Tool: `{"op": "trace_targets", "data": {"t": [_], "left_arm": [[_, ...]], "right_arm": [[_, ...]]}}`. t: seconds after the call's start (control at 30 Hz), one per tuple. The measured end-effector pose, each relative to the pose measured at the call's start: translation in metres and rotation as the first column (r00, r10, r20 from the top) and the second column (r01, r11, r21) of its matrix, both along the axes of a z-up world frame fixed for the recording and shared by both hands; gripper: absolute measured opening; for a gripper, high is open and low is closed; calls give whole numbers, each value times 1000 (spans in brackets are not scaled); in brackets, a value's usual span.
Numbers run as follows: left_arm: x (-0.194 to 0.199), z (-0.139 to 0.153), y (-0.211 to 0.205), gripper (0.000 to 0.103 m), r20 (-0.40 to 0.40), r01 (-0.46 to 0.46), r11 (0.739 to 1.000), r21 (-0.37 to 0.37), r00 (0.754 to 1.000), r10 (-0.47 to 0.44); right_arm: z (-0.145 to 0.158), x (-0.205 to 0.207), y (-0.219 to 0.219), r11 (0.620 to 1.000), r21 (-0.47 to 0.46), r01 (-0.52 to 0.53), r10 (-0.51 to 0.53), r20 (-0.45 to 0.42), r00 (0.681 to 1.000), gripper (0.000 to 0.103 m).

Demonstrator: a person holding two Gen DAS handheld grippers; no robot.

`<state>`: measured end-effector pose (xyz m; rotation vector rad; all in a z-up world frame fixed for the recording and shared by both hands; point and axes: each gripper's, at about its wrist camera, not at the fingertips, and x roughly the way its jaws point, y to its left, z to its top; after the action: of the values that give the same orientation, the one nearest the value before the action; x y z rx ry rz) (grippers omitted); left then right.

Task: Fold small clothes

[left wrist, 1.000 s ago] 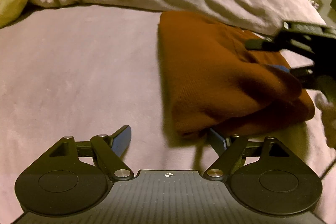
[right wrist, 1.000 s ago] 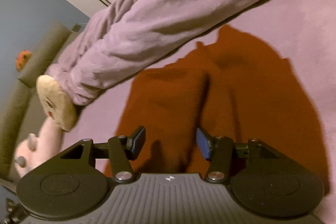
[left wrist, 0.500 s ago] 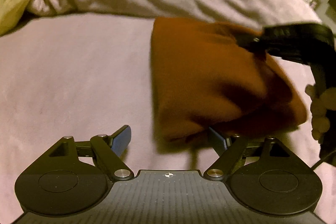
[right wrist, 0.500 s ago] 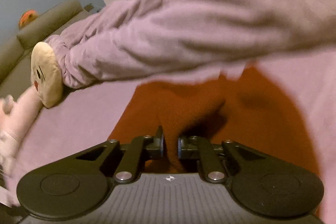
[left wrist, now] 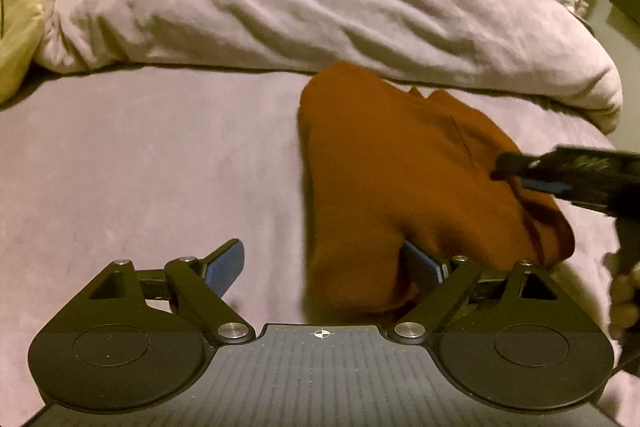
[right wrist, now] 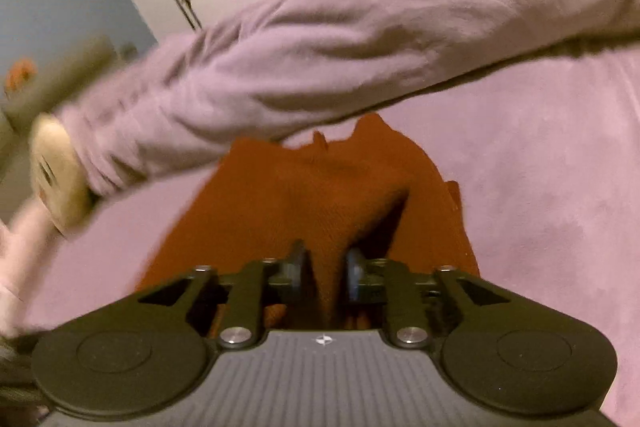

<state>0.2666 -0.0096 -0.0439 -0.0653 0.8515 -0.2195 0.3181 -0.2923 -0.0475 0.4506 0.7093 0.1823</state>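
The rust-brown knit garment (left wrist: 400, 167) lies on the bed (left wrist: 140, 167), just in front of the rolled lilac duvet (left wrist: 280, 11), already bundled into a thick, uneven fold. It looks soft, light and limp, a ribbed knit that will sag and stretch wherever it is lifted and will not keep a crease unless pressed flat; a pinch through all layers at an edge or corner should carry it better than a pinch at the middle, which I judge would only raise a tent of cloth. The left hand-held gripper (left wrist: 324, 263) stands wide apart and is opening further; the near corner of the garment bulges between its fingers, against the inner face of the right-side finger, but nothing is clamped. The right hand-held gripper (right wrist: 323, 269) has a raised ridge of the knit between its narrow-set fingers, and its jaws are opening, so the hold looks to be loosening; whether the pads press at this instant is hard to tell. The garment's near edge is hidden behind both gripper bodies, its kind cannot be made out, and the right wrist view is blurred. A pale plush toy (right wrist: 56, 183) is cut off at the side.
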Motion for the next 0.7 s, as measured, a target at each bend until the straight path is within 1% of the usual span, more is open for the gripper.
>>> {"op": "trace_targets", "data": {"t": [0.07, 0.17, 0.27, 0.3, 0.33, 0.37, 0.43, 0.53, 0.57, 0.6, 0.63, 0.67, 0.7], "left_arm": [[1, -4, 1, 92, -12, -8, 1000, -24, 1000, 7], [2, -7, 3, 93, -29, -15, 999, -40, 999, 14], [3, -10, -2, 93, -33, 1, 1000, -26, 999, -2], [3, -11, -3, 93, -34, 6, 1000, -22, 999, -6], [3, -11, -4, 93, -36, 10, 1000, -20, 999, -11], [3, -13, -5, 93, -40, 14, 1000, -20, 999, -15], [2, -16, -5, 93, -51, 15, 1000, -23, 999, -17], [0, -20, -6, 93, -68, 18, 999, -27, 997, -20], [0, -21, -5, 93, -74, 21, 999, -27, 997, -23], [-1, -21, -5, 92, -79, 25, 999, -26, 997, -27], [-3, -21, -5, 92, -79, 28, 999, -23, 996, -30], [-4, -20, -4, 92, -75, 32, 999, -19, 997, -33], [-6, -19, -4, 92, -70, 34, 999, -16, 997, -35]], "right_arm": [[-3, -2, -11, 998, 66, 11, -10, -13, 1000, 45], [-20, -2, -20, 984, 180, -7, 20, -75, 997, 45], [-32, 2, -20, 968, 252, -16, 42, -96, 995, 47], [-33, 3, -19, 958, 284, -26, 56, -95, 994, 55], [-35, 9, -17, 946, 322, -35, 71, -102, 992, 60], [-35, 11, -14, 941, 335, -46, 84, -100, 991, 64], [-34, 19, -5, 936, 343, -82, 122, -95, 988, 66], [-39, 30, 3, 918, 382, -106, 164, -123, 979, 67], [-38, 31, 4, 918, 383, -104, 162, -124, 979, 64], [-37, 32, 5, 922, 373, -102, 159, -126, 979, 49], [-34, 34, 7, 935, 342, -99, 152, -133, 979, 38], [-29, 35, 10, 950, 295, -106, 151, -134, 979, 24], [-25, 37, 13, 960, 252, -121, 158, -130, 979, 21]]}}
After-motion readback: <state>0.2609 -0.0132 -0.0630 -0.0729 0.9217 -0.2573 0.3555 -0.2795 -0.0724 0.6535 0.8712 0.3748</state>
